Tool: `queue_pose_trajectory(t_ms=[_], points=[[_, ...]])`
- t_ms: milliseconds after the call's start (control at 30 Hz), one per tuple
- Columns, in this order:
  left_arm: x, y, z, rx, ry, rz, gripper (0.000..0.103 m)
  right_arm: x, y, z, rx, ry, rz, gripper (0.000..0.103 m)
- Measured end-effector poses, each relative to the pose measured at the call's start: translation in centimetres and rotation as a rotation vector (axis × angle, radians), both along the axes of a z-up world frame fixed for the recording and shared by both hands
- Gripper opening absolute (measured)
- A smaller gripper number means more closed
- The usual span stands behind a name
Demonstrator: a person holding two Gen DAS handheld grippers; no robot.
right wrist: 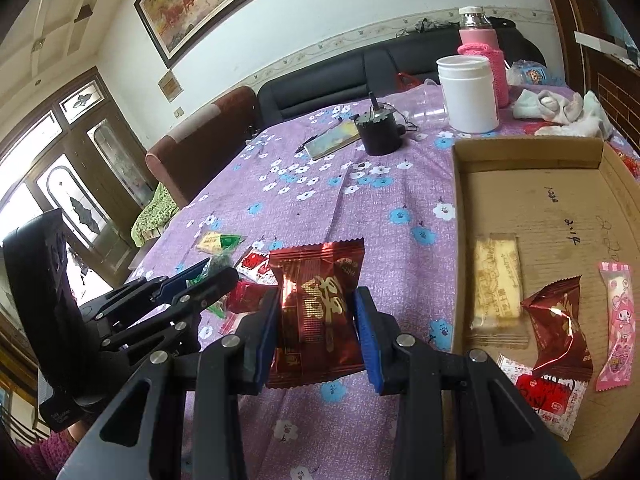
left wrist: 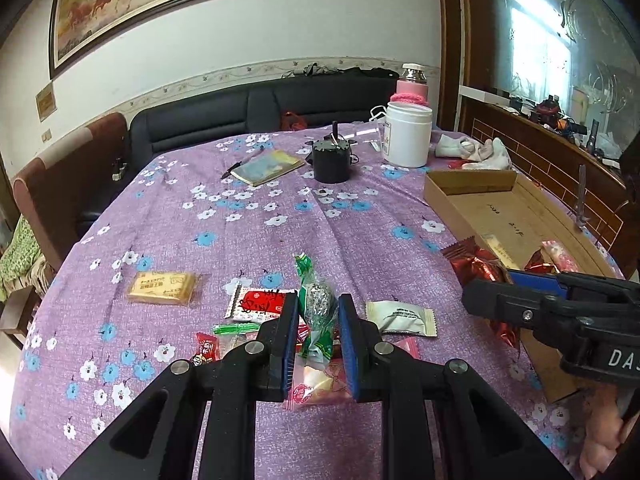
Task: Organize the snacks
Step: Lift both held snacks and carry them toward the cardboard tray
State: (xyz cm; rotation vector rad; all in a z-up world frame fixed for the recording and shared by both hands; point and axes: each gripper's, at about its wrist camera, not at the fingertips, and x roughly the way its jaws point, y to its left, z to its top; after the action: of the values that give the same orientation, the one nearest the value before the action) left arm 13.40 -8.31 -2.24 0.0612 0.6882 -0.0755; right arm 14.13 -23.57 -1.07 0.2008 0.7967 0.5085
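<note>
- Left wrist view: the left gripper (left wrist: pixel 319 309) is closed on a green-wrapped snack (left wrist: pixel 317 307), its 2 blue pads pressing the packet's sides; the twisted top sticks up beyond the fingertips and the lower end hangs between the fingers.
- Just under and around it on the purple floral tablecloth (left wrist: pixel 248 236) lie loose snacks: a red-and-white packet (left wrist: pixel 256 303) to the left, a white-green packet (left wrist: pixel 401 317) to the right, a pink packet (left wrist: pixel 320 384) below, and a yellow biscuit pack (left wrist: pixel 163 289) further left.
- Right wrist view: the right gripper (right wrist: pixel 317 312) is narrowly parted and clamped on a dark red foil snack (right wrist: pixel 318 312), held upright above the cloth, its crimped top edge past the fingertips.
- The cardboard tray (right wrist: pixel 528 152) sits just to the right of that grip; in it lie a pale biscuit pack (right wrist: pixel 498 284), a second red foil snack (right wrist: pixel 558 328), a pink candy stick (right wrist: pixel 619 324) and a red-and-white sachet (right wrist: pixel 540 396).
- Far across the table stand a black round device (right wrist: pixel 378 132), a white jar (right wrist: pixel 468 94) and a pink bottle (right wrist: pixel 480 44).
</note>
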Motion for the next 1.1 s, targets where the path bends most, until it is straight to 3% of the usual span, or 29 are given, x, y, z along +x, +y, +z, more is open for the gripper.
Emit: queue_pose_trajectory(t_ms=[1100], points=[[0.28, 0.52, -0.29, -0.013, 0.003, 0.020, 0.020, 0.16, 0.16, -0.53, 0.020, 0.030, 0.007, 0.035]])
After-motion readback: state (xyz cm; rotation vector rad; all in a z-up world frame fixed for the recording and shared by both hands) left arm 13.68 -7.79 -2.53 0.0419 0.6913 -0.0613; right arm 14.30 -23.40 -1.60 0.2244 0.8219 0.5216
